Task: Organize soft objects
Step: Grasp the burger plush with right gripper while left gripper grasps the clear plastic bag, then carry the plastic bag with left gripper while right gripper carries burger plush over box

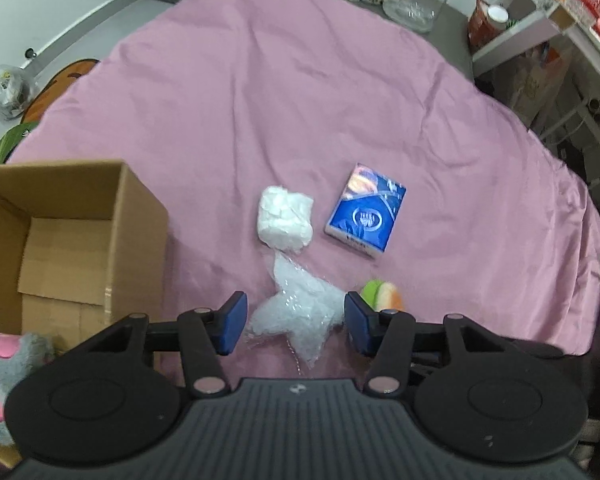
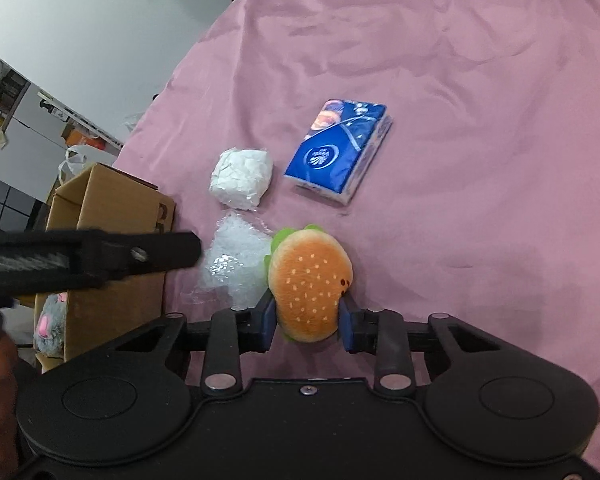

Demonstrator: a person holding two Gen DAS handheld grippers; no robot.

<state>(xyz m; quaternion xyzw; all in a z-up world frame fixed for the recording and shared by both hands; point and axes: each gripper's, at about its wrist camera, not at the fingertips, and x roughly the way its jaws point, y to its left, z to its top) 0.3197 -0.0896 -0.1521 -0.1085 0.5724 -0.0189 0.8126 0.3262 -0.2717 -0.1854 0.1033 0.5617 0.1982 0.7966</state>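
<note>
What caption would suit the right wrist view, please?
Right tongs grip a burger plush on pink cloth beside the box.

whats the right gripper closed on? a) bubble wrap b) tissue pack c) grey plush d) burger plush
d, the right gripper has both pads pressed against the sides of the burger plush, while the tissue pack lies apart on the pink cloth.

Even indoor light, soft shadows, slight motion blur, strong fisheye edge distortion.
</note>
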